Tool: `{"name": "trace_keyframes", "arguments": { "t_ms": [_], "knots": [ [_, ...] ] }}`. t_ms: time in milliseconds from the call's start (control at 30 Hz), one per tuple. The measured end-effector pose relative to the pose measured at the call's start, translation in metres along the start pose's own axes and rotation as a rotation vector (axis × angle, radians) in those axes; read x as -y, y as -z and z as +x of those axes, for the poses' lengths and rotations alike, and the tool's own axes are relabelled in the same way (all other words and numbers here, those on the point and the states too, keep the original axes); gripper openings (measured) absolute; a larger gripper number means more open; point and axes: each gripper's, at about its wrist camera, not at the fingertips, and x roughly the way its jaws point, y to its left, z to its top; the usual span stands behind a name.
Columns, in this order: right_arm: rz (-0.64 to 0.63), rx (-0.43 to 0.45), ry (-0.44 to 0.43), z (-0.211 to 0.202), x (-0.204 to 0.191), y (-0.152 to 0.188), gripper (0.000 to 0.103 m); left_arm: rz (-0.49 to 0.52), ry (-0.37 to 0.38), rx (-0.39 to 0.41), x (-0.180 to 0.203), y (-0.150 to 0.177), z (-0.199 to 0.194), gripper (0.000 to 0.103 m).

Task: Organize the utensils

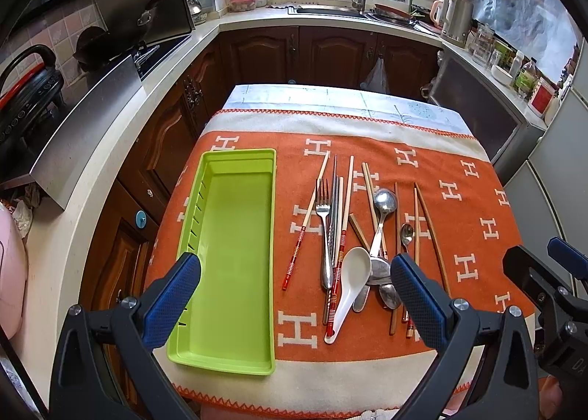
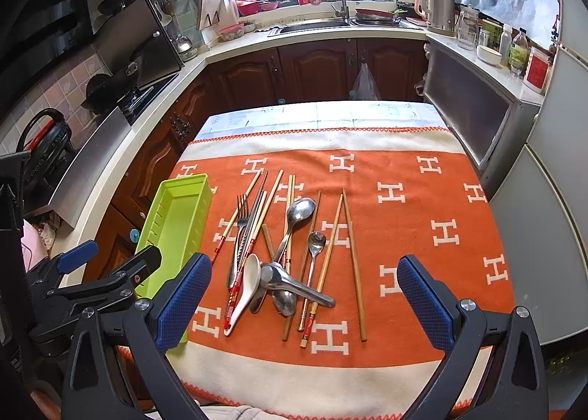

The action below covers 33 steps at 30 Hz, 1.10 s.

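A green plastic tray [image 1: 235, 254] [image 2: 172, 225] lies empty on the left of the orange cloth. To its right lies a heap of utensils: a fork [image 1: 323, 221] [image 2: 240, 232], a white ceramic spoon [image 1: 349, 280] [image 2: 248, 280], steel spoons [image 1: 382, 210] [image 2: 299, 212] and several wooden chopsticks [image 1: 430, 228] [image 2: 352, 258]. My left gripper [image 1: 296, 287] is open and empty above the tray's near end and the heap. My right gripper [image 2: 305, 291] is open and empty above the near end of the heap.
The table's orange and cream cloth [image 1: 459, 170] [image 2: 422, 206] hangs over its edges. Kitchen counters with a stove [image 1: 154, 48], a sink [image 1: 330, 10] and a kettle [image 1: 455, 19] surround the table. A fridge [image 2: 551, 199] stands on the right.
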Motion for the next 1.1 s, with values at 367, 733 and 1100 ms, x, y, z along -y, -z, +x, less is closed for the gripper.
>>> {"name": "trace_keyframes", "arguments": {
  "t_ms": [367,733,1100],
  "knots": [
    [0.003,-0.003,-0.004,-0.0016,0.0018,-0.0004,0.102,0.005,0.003,-0.008,0.0029,0.0019,-0.0006,0.102],
    [0.003,-0.006,-0.007,-0.0017,0.0034,0.0001,0.102,0.006,0.003,-0.011,0.0048,0.0024,0.0004,0.102],
    [0.005,-0.009,-0.008,-0.0003,0.0026,0.0016,0.102,0.007,0.005,-0.019,0.0066,0.0056,0.0022,0.102]
  ]
}}
